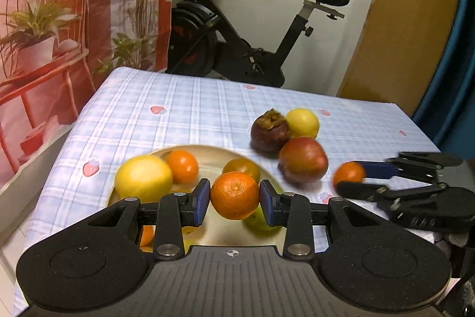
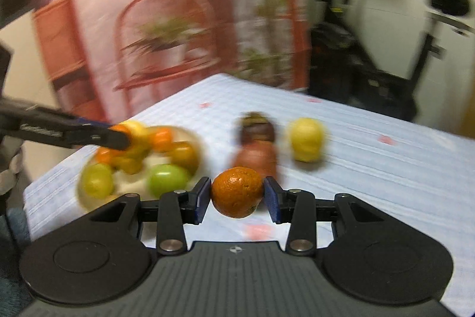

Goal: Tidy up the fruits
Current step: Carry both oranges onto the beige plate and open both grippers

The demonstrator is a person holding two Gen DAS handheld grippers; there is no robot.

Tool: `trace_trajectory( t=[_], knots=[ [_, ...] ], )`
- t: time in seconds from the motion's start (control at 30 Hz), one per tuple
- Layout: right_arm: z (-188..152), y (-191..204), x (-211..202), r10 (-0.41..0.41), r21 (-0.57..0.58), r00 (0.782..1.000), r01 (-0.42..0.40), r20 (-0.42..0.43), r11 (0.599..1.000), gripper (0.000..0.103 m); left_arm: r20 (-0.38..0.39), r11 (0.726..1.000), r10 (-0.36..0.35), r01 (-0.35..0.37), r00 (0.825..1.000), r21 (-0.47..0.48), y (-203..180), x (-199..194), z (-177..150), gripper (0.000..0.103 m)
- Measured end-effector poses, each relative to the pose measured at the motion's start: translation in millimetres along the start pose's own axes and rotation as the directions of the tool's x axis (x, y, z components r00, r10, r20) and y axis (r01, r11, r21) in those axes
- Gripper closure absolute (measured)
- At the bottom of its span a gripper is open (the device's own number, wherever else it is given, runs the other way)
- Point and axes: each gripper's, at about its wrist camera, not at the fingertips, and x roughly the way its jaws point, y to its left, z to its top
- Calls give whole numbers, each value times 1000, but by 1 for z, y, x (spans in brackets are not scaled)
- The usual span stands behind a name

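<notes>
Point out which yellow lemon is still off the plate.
The yellow lemon on the checked tablecloth, beside the dark mangosteen; the other lemon lies on the plate.

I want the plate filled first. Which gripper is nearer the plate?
Left. The left gripper holds its orange over the plate; the right gripper, holding another orange, is beside the plate, off its rim.

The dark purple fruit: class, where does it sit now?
In the left wrist view the dark purple fruit sits on the checked tablecloth, right of the plate, touching the lemon and the red apple.
</notes>
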Motion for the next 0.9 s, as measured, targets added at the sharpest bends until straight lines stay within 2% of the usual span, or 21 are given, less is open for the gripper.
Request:
trace_trajectory(
  t=[0.13, 0.27, 0.47, 0.9],
  knots=[
    [8, 43, 26, 76, -128, 996, -82, -49, 988, 62, -7, 1000, -28, 28, 1000, 2, 7, -1, -9, 65],
    [8, 63, 41, 114, -173, 990, -127, -83, 977, 62, -10, 999, -44, 44, 999, -1, 10, 5, -16, 64],
    [3, 72, 57, 120, -201, 985, -142, -122, 969, 62, -22, 998, -59, 59, 998, -15, 17, 14, -19, 64],
    [-6, 74, 63, 124, -211, 978, -158, -169, 965, 62, -84, 997, -70, 72, 994, 20, 14, 22, -28, 64]
  ],
)
